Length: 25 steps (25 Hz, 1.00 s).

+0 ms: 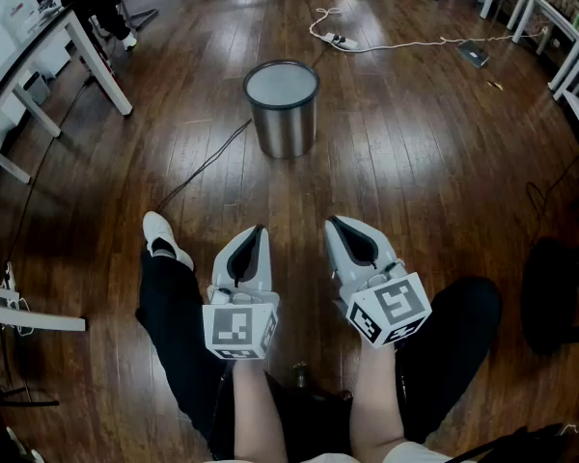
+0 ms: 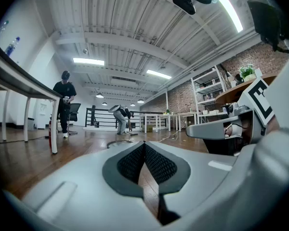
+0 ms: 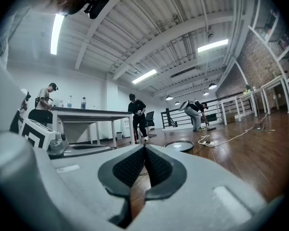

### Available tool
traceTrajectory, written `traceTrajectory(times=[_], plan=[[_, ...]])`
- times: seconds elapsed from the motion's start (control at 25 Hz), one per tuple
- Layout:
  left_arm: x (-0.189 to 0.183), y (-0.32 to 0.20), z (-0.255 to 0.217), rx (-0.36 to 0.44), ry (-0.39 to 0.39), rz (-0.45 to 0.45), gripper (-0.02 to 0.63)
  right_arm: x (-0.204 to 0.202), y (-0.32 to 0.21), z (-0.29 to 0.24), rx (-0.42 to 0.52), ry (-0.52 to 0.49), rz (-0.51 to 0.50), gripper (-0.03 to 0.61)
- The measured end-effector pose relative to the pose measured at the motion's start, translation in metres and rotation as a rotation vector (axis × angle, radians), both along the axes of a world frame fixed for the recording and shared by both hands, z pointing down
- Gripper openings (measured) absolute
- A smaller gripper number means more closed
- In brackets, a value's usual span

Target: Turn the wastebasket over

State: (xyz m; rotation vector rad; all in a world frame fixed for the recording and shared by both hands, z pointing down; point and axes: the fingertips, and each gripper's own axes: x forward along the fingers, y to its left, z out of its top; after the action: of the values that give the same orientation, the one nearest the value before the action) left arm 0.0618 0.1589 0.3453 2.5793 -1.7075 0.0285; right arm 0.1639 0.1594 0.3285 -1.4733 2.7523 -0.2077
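On the wooden floor (image 1: 415, 162), straight ahead of both tools: an upright steel wastebasket (image 1: 282, 114).
Its open mouth faces up, and a black cable (image 1: 207, 162) runs away from its base. Well short of it, the left tool (image 1: 258, 231) and the right tool (image 1: 337, 225) hover side by side, each with jaws pressed together on nothing.

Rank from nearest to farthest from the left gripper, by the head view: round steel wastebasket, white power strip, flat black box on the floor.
1. Round steel wastebasket, just ahead of the left gripper.
2. White power strip, beyond it.
3. Flat black box, far right.
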Motion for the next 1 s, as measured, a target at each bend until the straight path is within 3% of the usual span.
traceTrajectory(times=[0.48, 1.0], plan=[[-0.035, -0.175, -0.024, 0.055, 0.006, 0.007, 0.017, -0.023, -0.173, -0.018, 0.046, 0.015, 0.003, -0.008], [-0.074, -0.326, -0.037, 0.073, -0.051, 0.108, 0.017, -0.042, -0.317, -0.022, 0.037, -0.003, 0.121, -0.008]])
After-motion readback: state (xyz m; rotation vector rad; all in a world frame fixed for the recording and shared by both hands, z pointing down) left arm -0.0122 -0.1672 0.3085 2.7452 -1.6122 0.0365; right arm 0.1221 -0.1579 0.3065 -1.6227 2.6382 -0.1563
